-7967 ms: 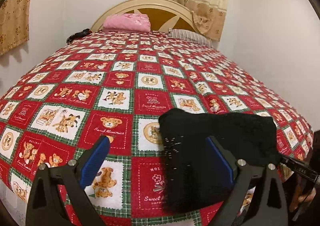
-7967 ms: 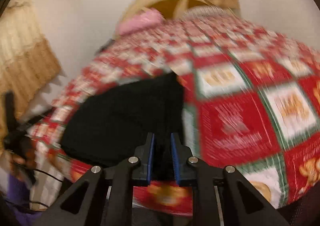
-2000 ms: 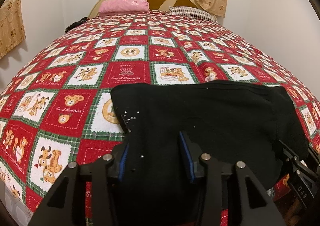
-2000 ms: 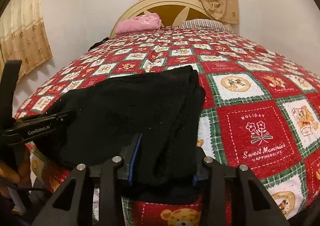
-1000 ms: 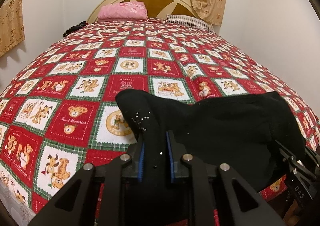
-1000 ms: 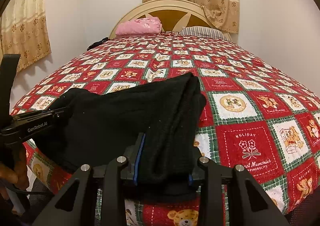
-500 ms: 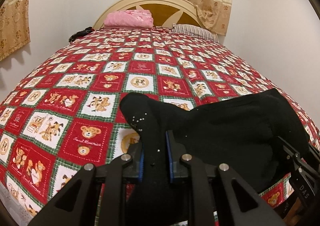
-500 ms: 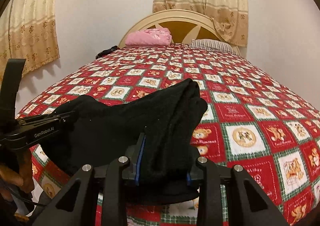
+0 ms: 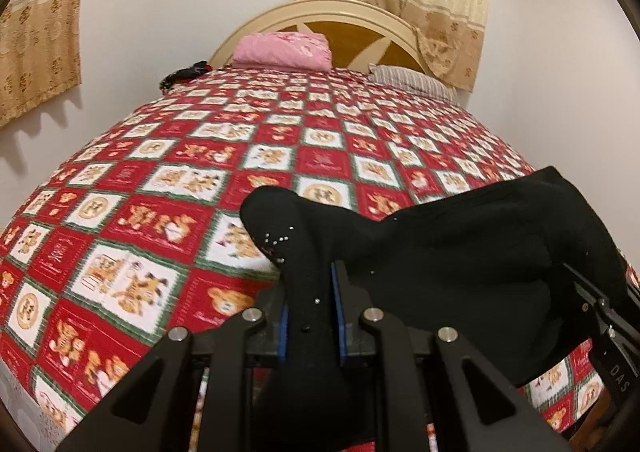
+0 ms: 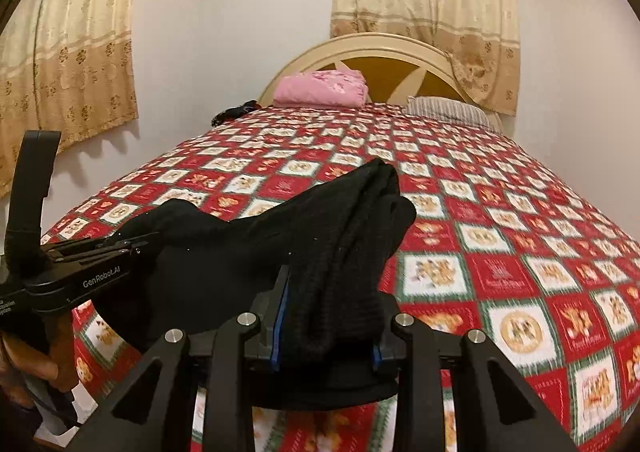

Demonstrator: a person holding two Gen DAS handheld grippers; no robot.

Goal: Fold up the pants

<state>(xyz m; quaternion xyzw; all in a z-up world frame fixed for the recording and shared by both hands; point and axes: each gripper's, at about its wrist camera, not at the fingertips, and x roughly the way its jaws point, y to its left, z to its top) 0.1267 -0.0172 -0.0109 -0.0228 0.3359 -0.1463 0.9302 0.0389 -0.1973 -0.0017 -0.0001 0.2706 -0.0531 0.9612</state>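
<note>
The black pants (image 9: pixel 460 252) lie folded near the foot of the bed, lifted at both near corners. My left gripper (image 9: pixel 310 316) is shut on the pants' left corner, where small white studs show. In the right wrist view my right gripper (image 10: pixel 326 328) is shut on a thick bunch of the black pants (image 10: pixel 332 236) at the right corner. The cloth hangs slack between the two grips, above the red quilt. The left gripper (image 10: pixel 132 242) also shows at the left of the right wrist view, held by a hand (image 10: pixel 36 364).
A red, green and white bear-print quilt (image 9: pixel 200 179) covers the bed. A folded pink blanket (image 9: pixel 284 49) and a striped pillow (image 9: pixel 412 81) sit by the cream headboard (image 10: pixel 384 47). A dark item (image 9: pixel 186 75) lies at the far left. Curtains hang on the walls.
Both grippers have risen with the pants' near edge, so the cloth stands higher off the quilt and more wall shows. Both grips are unchanged.
</note>
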